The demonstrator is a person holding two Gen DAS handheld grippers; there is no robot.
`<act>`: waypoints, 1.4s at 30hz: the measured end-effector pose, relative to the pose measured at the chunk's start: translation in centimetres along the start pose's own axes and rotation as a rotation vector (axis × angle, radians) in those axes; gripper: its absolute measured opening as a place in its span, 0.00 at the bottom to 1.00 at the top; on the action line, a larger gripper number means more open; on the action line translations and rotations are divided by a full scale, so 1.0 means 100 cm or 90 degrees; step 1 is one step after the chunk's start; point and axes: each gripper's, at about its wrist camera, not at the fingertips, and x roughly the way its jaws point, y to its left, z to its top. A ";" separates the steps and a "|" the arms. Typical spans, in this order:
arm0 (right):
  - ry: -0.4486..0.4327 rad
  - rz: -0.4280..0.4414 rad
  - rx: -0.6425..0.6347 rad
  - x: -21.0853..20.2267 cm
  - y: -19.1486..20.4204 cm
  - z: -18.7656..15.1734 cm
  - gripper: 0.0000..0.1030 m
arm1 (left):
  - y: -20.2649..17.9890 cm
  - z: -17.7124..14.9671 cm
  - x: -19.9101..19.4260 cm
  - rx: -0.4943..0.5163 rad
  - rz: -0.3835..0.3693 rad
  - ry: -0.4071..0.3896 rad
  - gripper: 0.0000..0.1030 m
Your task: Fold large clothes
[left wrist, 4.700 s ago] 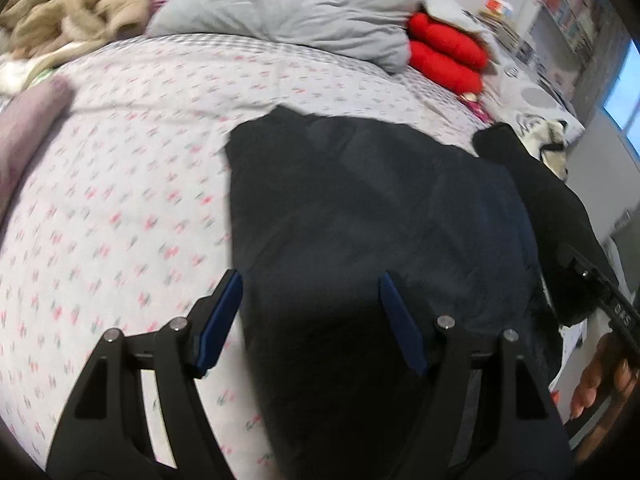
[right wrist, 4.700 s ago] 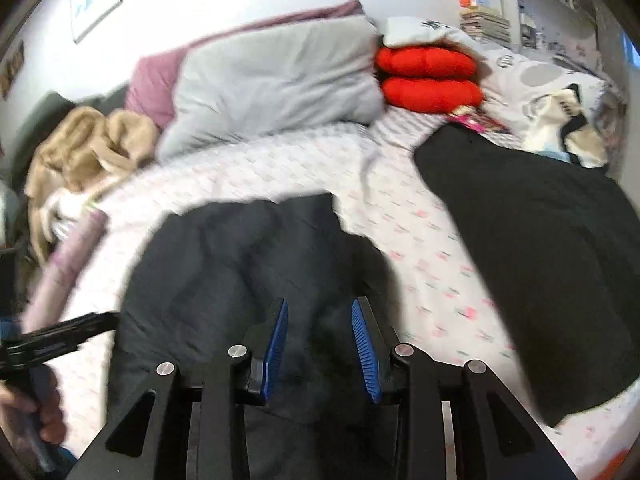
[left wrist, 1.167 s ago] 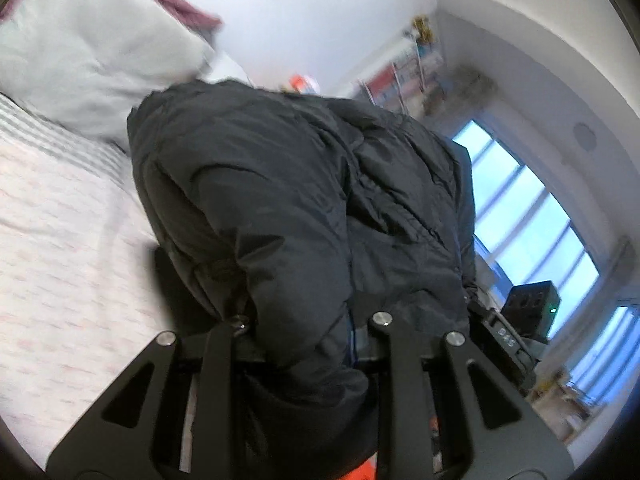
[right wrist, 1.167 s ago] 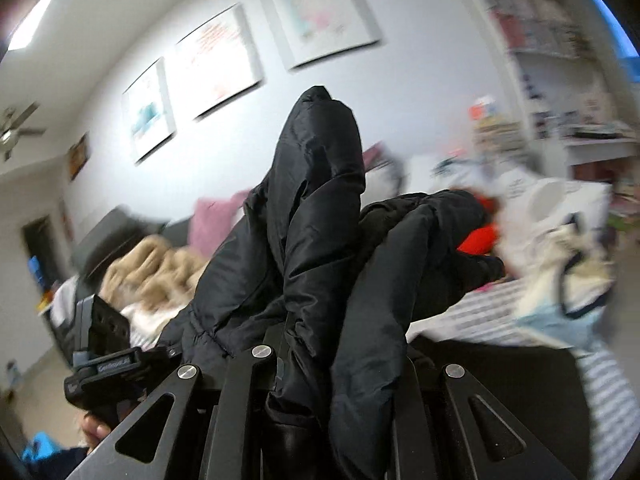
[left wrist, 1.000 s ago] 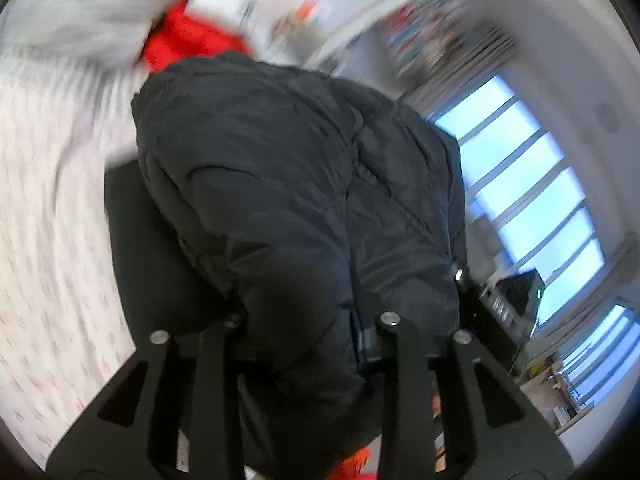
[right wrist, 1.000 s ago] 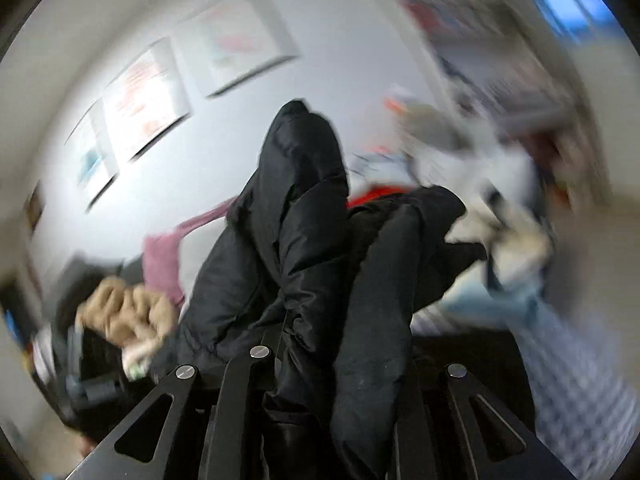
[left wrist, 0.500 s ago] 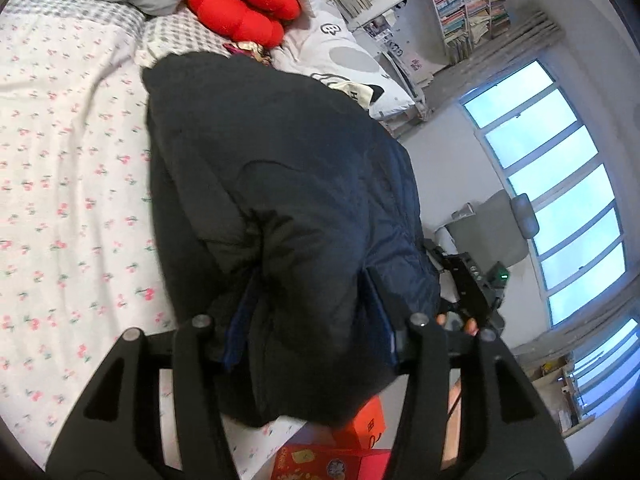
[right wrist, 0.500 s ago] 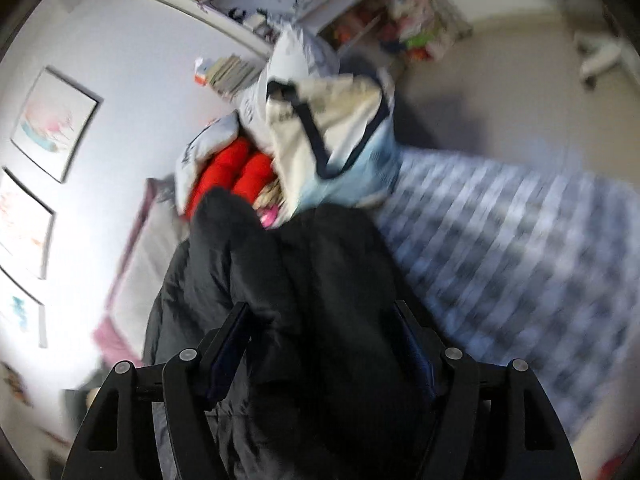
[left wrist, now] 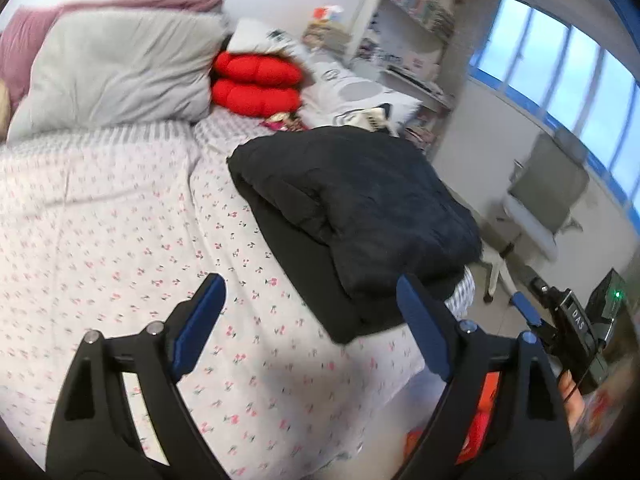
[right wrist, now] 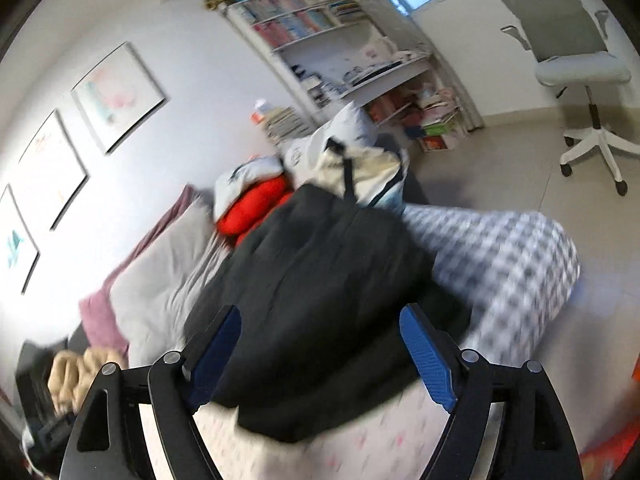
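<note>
Jaws on both grippers stood wide apart w/ nothing between them: left gripper (left wrist: 310, 320) hovered over the bed (left wrist: 100, 216), right gripper (right wrist: 320, 354) hung above the black jacket (left wrist: 360, 200). Jacket lay folded in a thick bundle near the bed's right edge, resting on a flatter black garment (left wrist: 316, 276) that stuck out below & to its left. Left view showed what the right didn't: the cherry-print sheet w/ lots of bare room to the jacket's left, the grey pillow (left wrist: 116, 68) & red cushions (left wrist: 256, 84) at the head, the windows (left wrist: 560, 80), plus the right gripper's body (left wrist: 568, 320) & the holding hand (left wrist: 570, 392) low at far right, off the bed's side. Right view, blurry, gave the other side: the checked blanket (right wrist: 500, 264) bulging just right of the jacket at the bed's corner, a cream bag (right wrist: 360, 172) touching the jacket's far end, wall pictures (right wrist: 116, 96), bookshelves (right wrist: 320, 28), an office chair (right wrist: 580, 68) well apart on open floor. Jacket's near edge sat close to the bed's foot edge; an orange box (left wrist: 480, 420) showed on the floor below.
</note>
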 end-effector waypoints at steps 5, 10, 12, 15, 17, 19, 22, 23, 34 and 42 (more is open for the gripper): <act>0.023 0.003 -0.085 -0.033 0.053 -0.035 0.84 | -0.007 -0.015 -0.038 0.027 0.011 -0.009 0.96; 0.016 -0.050 -0.183 -0.068 0.095 -0.053 0.84 | -0.016 -0.030 -0.059 0.062 0.050 -0.009 0.97; 0.015 -0.063 -0.212 -0.080 0.106 -0.059 0.86 | -0.019 -0.035 -0.064 0.067 0.057 -0.007 0.98; 0.017 -0.083 -0.242 -0.091 0.116 -0.069 1.00 | -0.023 -0.041 -0.070 0.073 0.062 -0.004 0.98; 0.013 -0.108 -0.262 -0.099 0.120 -0.075 1.00 | -0.026 -0.043 -0.074 0.075 0.065 -0.004 0.98; 0.007 -0.136 -0.271 -0.104 0.122 -0.079 1.00 | -0.030 -0.045 -0.078 0.078 0.067 -0.005 0.98; 0.001 -0.151 -0.254 -0.112 0.119 -0.080 1.00 | -0.037 -0.047 -0.082 0.091 0.074 0.007 0.99; 0.001 -0.155 -0.250 -0.114 0.120 -0.080 1.00 | -0.039 -0.049 -0.082 0.093 0.074 0.010 0.99; 0.007 -0.197 -0.273 -0.123 0.136 -0.087 1.00 | -0.046 -0.052 -0.089 0.102 0.082 0.007 0.99; 0.003 -0.217 -0.287 -0.125 0.145 -0.088 1.00 | -0.044 -0.048 -0.096 0.102 0.090 -0.007 1.00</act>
